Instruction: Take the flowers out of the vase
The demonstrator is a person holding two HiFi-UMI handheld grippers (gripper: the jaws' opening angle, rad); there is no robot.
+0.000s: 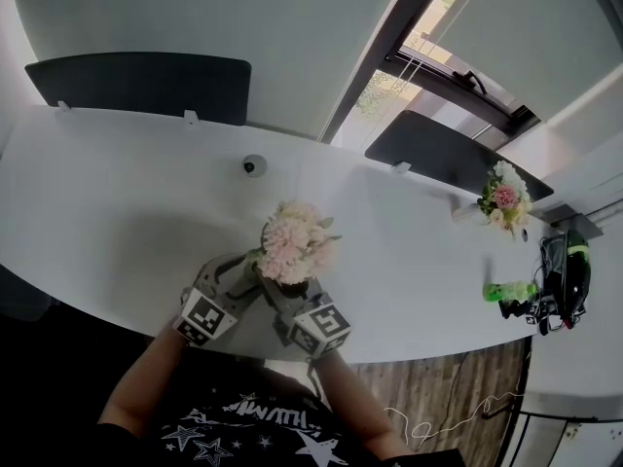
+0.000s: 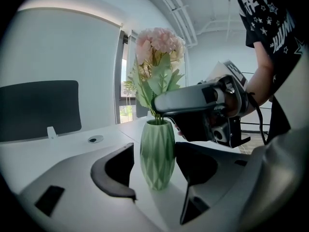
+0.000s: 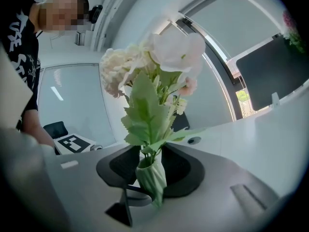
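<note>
Green and faceted, the small upright vase (image 2: 158, 170) stands near the front edge of the white bench (image 1: 127, 193), just below the centre of the head view, with a bunch of pale pink and cream artificial flowers (image 3: 149, 66) rising straight up from its mouth. The left gripper (image 2: 155, 148) comes in from the lower left of the head view. Its jaws are spread wide, the vase body stands between them and a gap shows on each side, so it grips nothing. The right gripper (image 3: 149, 152) comes from the lower right and sits higher, level with the vase mouth. Its jaws are about half closed around the green stems (image 3: 146, 156) and lower leaves, and the pads do not seem to press yet. The stems run vertically, crosswise to the nearly level right jaws, so this gripper looks best placed to pinch them and lift straight up, once the left jaws close on the vase to steady it.
</note>
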